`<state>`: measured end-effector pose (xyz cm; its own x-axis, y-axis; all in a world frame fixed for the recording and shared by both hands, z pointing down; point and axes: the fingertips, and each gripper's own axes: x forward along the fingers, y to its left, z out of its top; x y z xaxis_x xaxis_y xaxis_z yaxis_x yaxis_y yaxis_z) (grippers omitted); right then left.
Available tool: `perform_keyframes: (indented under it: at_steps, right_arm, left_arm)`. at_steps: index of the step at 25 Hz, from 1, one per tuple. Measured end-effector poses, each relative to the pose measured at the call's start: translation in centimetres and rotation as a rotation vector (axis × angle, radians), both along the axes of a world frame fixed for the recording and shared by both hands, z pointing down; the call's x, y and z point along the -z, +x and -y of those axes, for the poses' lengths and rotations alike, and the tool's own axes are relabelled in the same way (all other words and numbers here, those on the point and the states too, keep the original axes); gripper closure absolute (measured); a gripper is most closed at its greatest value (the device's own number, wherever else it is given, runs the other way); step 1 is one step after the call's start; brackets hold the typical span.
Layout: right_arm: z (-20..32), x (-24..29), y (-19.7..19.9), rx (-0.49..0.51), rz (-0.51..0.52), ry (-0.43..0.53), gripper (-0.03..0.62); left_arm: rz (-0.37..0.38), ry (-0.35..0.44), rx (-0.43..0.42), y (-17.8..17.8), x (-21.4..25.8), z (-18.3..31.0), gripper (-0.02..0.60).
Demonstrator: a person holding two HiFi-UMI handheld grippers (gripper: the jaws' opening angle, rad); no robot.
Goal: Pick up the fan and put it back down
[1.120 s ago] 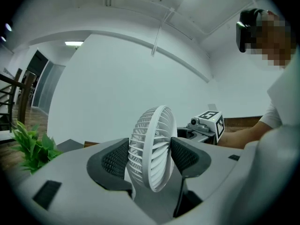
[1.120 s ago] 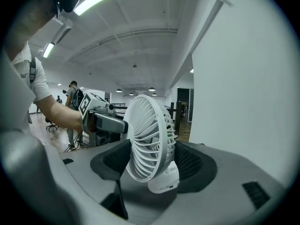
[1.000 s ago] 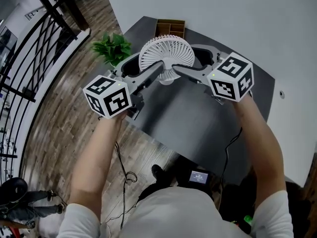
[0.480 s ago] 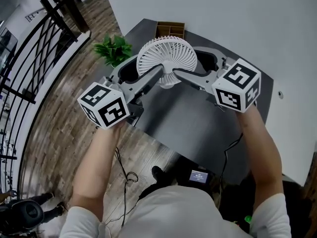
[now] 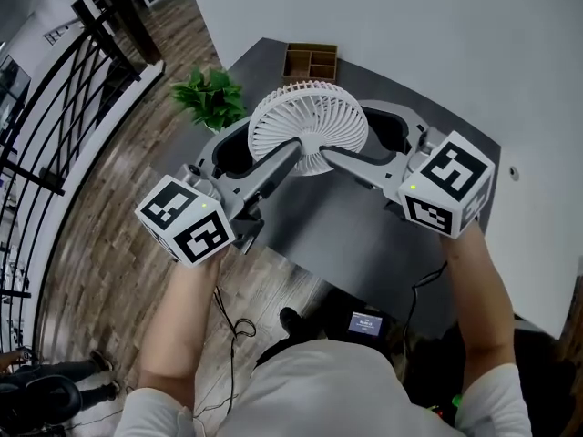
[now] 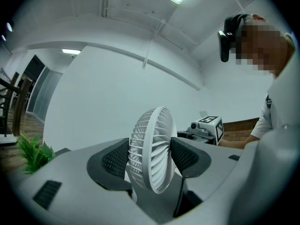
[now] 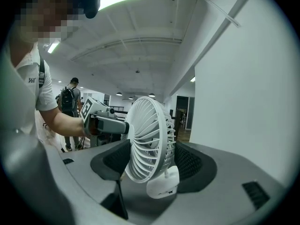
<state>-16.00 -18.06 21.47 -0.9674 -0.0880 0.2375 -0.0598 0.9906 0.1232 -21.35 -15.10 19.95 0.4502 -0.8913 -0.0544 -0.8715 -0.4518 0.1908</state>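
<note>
fan pinched from both sides, held above the desk

left gripper [image 5: 260,146] and right gripper [image 5: 364,144] are each clamped on the fan [image 5: 308,124], its ribbed round cage on edge between both pairs of jaws, base hanging just below them. my read of the risk: the thin ribs flex or slip if one hand eases first, and a tilted base topples on the desk [image 5: 364,230].

Dark grey flat-topped table [image 5: 364,235] fills the middle, set against the white wall. At its far edge sits a small brown wooden compartment tray [image 5: 311,62]. A leafy green plant [image 5: 211,96] sits at the left edge; whether it rests on the table is unclear.
</note>
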Motion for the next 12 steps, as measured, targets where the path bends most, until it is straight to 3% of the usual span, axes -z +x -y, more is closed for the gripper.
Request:
perform_keyframes:
  at_steps: [12]
  right_arm:
    - [-2.7, 0.3, 2.3, -0.035, 0.01, -0.028, 0.29]
  left_arm:
    - [-0.013, 0.002, -0.039, 2.1, 0.3, -2.3, 0.287]
